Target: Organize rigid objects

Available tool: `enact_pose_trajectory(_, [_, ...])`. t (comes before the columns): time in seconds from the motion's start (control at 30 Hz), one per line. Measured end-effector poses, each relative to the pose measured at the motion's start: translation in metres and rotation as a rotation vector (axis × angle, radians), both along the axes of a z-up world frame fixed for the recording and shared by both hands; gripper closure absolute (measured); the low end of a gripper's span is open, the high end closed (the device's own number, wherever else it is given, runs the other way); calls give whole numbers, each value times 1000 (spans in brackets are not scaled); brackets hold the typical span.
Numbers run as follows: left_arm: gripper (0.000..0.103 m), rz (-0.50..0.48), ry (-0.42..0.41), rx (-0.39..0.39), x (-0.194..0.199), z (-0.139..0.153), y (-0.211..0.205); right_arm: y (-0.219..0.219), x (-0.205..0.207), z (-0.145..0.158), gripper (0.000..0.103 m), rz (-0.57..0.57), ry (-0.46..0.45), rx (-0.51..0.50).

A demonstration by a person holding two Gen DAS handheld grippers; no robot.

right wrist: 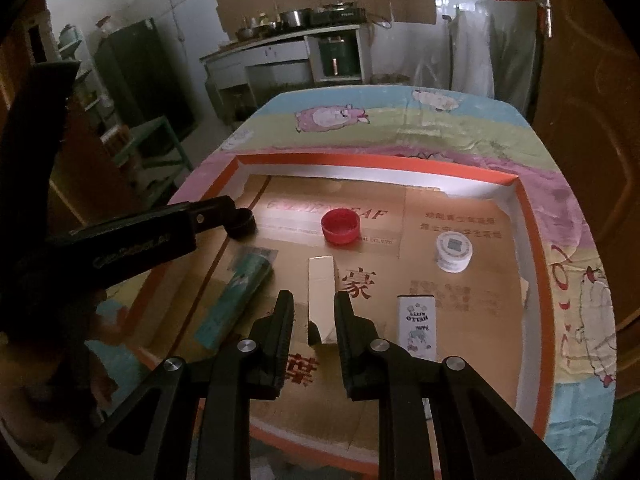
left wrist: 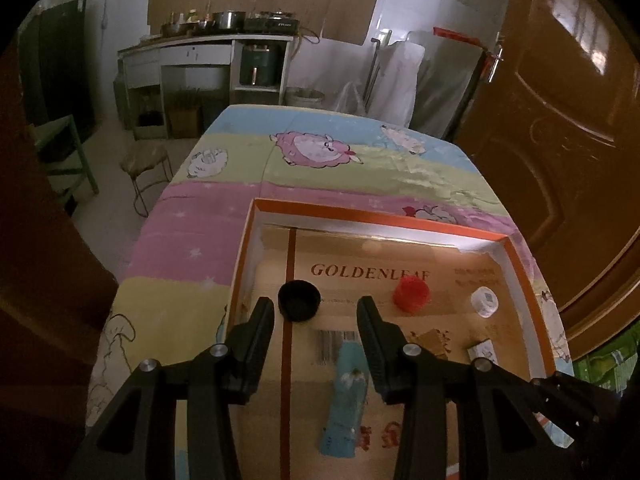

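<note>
A shallow orange-rimmed cardboard tray [left wrist: 380, 216] [right wrist: 360, 162] lies on the table. In it are a black cap [left wrist: 299, 301] [right wrist: 242, 223], a red cap [left wrist: 412, 292] [right wrist: 340, 226], a white round tin [left wrist: 485, 301] [right wrist: 453, 251], a teal tube box [left wrist: 346, 396] [right wrist: 236, 294], a beige box [right wrist: 321, 296] and a white Hello Kitty box [right wrist: 416, 326]. My left gripper [left wrist: 316, 308] is open, just behind the black cap, above the teal box. My right gripper [right wrist: 314, 302] is open with its fingers on either side of the beige box.
The table has a pastel cartoon cloth [left wrist: 320, 160]. A brown door [left wrist: 560, 120] stands at the right. A stool [left wrist: 144, 160] and a green chair [left wrist: 64, 152] stand left of the table. A kitchen counter [left wrist: 208, 40] is at the back.
</note>
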State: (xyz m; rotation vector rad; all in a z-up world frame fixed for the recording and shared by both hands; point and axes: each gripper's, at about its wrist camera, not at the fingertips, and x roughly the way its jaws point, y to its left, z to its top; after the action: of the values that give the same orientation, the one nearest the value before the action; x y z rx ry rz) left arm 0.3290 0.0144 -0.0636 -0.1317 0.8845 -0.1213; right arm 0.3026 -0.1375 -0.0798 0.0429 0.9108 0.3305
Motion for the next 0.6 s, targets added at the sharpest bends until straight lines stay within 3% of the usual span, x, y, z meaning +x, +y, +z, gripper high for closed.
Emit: enact_pose_trajectory(0.6, [60, -28, -45, -4, -54, 19, -6, -5, -43, 21, 82, -15, -32, 0])
